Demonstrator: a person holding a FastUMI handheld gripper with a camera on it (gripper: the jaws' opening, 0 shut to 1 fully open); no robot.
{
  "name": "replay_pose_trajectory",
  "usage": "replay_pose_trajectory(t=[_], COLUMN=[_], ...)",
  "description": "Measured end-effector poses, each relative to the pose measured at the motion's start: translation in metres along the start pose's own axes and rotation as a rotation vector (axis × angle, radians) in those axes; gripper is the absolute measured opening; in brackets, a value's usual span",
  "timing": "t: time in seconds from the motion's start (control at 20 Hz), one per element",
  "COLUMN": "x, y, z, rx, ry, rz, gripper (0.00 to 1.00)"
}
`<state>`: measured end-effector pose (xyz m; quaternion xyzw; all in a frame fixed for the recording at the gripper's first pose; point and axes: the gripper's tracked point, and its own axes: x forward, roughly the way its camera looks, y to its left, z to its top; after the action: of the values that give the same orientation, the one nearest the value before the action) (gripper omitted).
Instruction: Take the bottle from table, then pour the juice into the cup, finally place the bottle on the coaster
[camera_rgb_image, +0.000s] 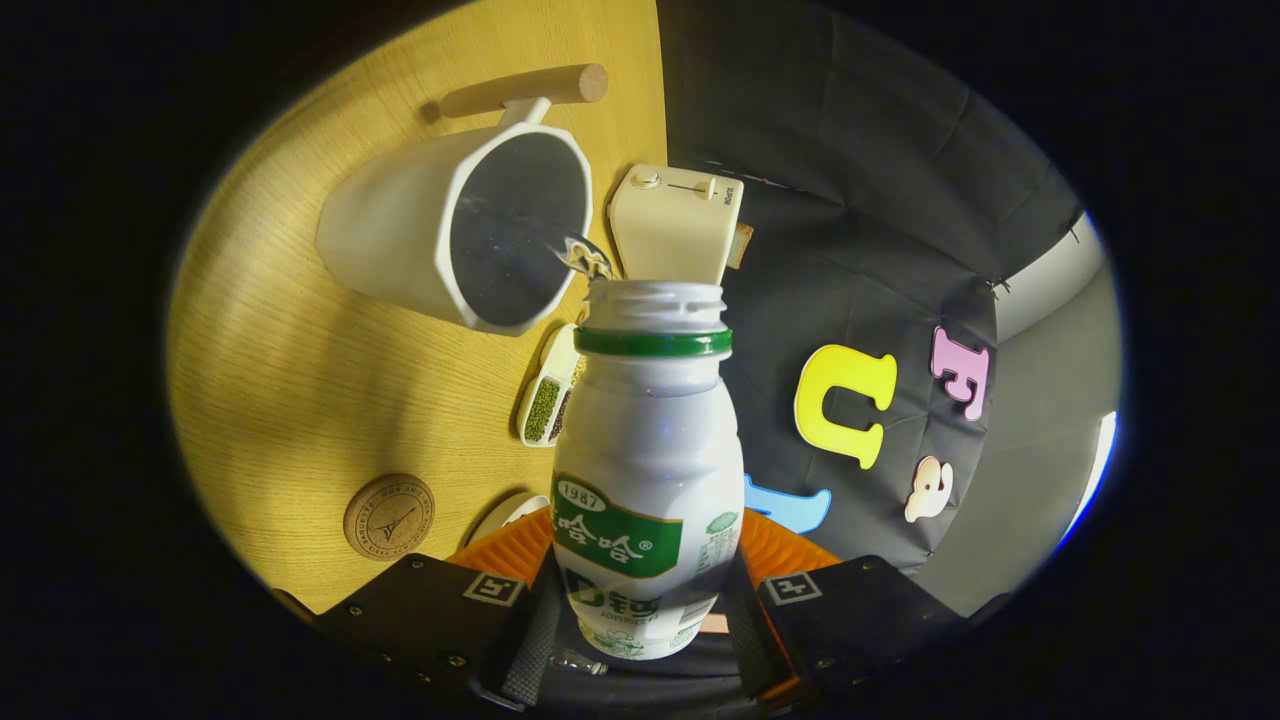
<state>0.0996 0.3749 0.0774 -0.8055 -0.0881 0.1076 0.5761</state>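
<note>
White plastic bottle (648, 470) sits between my gripper (648, 590) fingers, its body running forward from them, open neck pointing away toward the cup (455, 235).

Left to right: round cork coaster (389, 516) lies on the wooden table (280, 370), near and left of the left finger, well apart from the bottle. Farther out, the white cup with its wooden handle (525, 90) stands on the table, mouth facing me; interior looks dark. A thin clear stream (560, 245) leaves the bottle's lip and runs into the cup's mouth. Just left of the bottle neck I see a small white scoop of green beans (548, 400). Beyond the neck, a cream toaster-like appliance (678, 222).

Bottle: white body, green ring under the threaded neck, cap off, green-and-white label.

Gripper: both fingers clamped against the bottle's lower body, one each side, closed to its width.
</note>
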Motion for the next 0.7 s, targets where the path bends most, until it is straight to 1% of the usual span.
replay_pose_trajectory(t=[0.7], x=[-0.0001], y=[-0.0057], z=[-0.0024], rx=[-0.059], ry=[0.012], rz=[-0.008], gripper=[0.72])
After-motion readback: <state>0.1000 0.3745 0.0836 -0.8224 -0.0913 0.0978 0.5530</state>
